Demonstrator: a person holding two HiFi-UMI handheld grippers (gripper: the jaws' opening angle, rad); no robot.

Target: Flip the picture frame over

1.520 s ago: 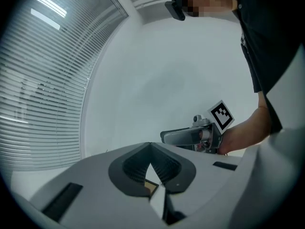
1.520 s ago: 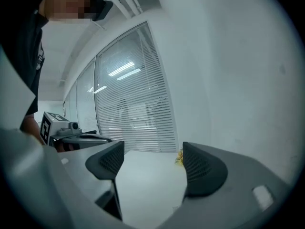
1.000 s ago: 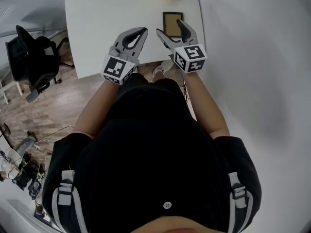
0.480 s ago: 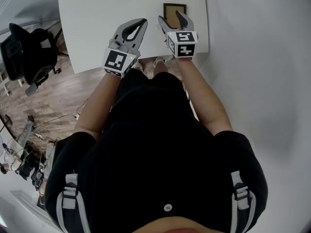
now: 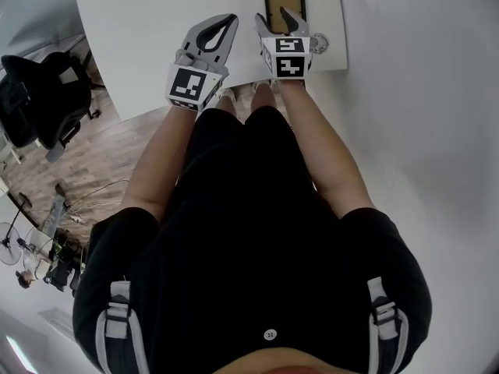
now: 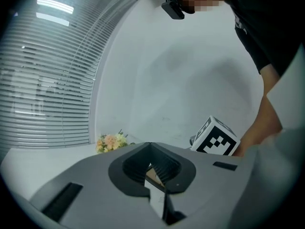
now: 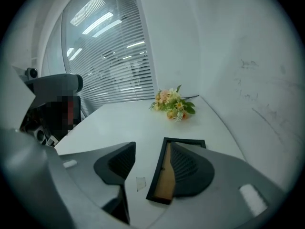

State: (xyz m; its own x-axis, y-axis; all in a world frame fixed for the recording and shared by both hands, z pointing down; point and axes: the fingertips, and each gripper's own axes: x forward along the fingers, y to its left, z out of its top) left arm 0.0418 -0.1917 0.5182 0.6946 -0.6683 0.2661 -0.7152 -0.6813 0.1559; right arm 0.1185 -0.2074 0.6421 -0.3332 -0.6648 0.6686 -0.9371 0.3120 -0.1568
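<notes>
picture frame (image 5: 284, 5): flat on white table (image 5: 156, 37), top centre of head view, long axis running up-frame. right gripper (image 5: 275, 19) nearer, at its near end; jaws apart, just been closing, left rail showing in the gap, unpressed. left gripper (image 5: 231, 19): jaws together, empty, beside it on the left.

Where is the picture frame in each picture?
Head view: the picture frame is at the top centre, on the white table.
Left gripper view: only a tan sliver low in the centre, probably the frame.
Right gripper view: low centre, lying flat.
Shared landmark: the white table shows in all three.
</notes>
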